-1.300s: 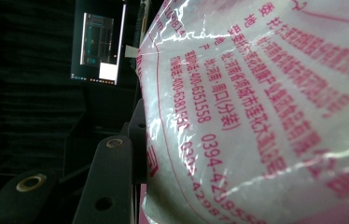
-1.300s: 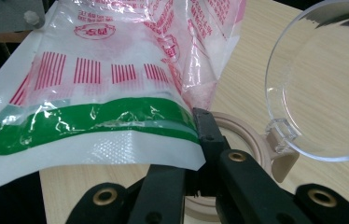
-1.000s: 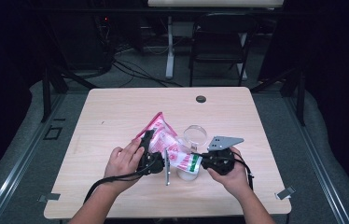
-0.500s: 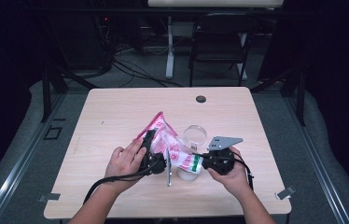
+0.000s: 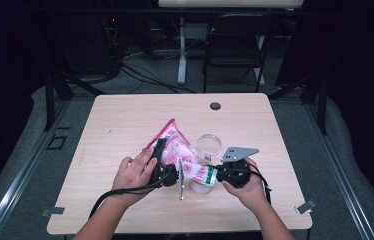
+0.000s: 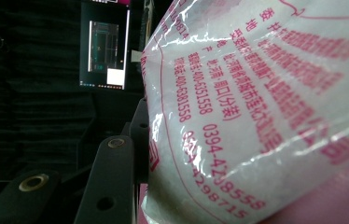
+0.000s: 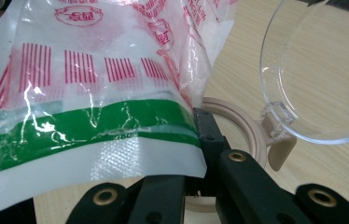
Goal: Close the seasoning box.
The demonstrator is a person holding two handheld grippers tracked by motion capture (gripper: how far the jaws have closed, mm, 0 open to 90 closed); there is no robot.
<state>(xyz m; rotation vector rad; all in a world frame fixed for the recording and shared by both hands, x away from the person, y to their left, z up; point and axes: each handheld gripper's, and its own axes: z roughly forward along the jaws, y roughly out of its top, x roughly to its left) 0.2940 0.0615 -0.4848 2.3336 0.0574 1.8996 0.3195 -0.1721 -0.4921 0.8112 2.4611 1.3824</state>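
bag [image 5: 182, 152] between both tools, above container [image 7: 238, 140]

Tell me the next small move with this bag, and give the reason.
Probably tip the bag so its green-banded end dips toward the beige container. Both the left gripper and the right gripper hold the bag, that end sits just above the container's rim, and the clear lid stands hinged open.
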